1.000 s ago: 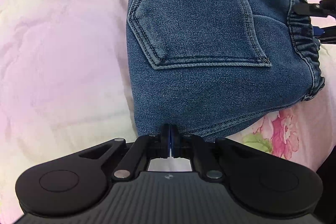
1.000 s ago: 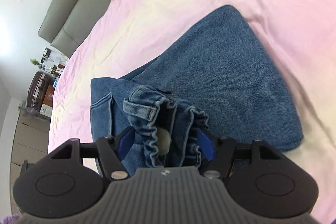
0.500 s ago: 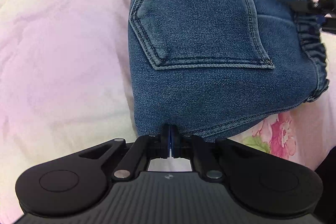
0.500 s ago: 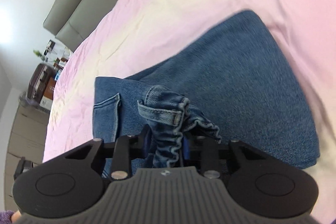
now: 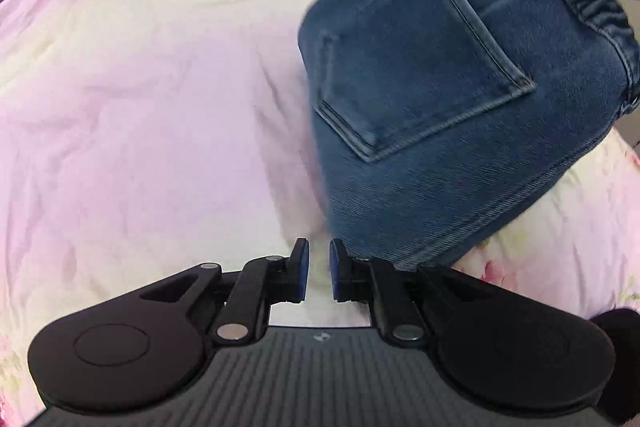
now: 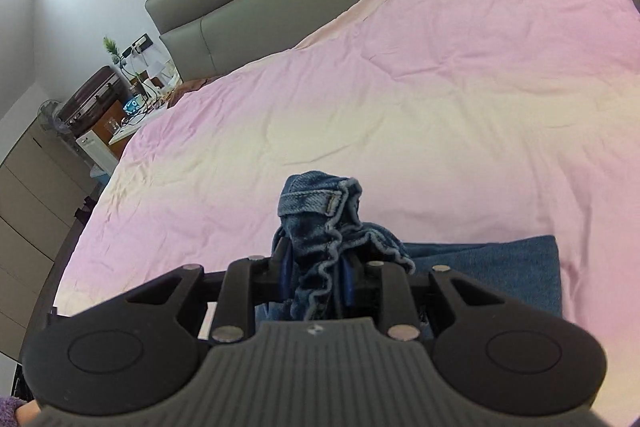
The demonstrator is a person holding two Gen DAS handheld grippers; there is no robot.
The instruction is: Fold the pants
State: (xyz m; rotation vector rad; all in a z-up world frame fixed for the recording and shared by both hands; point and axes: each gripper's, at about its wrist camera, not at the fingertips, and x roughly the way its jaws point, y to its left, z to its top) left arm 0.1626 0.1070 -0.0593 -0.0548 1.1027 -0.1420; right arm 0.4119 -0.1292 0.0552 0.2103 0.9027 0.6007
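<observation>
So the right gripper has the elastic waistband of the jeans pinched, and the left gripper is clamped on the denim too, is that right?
Not quite. The right gripper does pinch the waistband of the jeans, but the left gripper is not clamped on denim. The left wrist view shows its jaws, which have just been opening, slightly apart with only the pink bedspread visible between them.

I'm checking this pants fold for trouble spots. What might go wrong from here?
1. The right gripper pinches only the bunched waistband; the denim may slip out.
2. The left gripper has just opened, holding nothing, so the jeans hang from one corner and the fold may sag apart onto the bedspread.
</observation>
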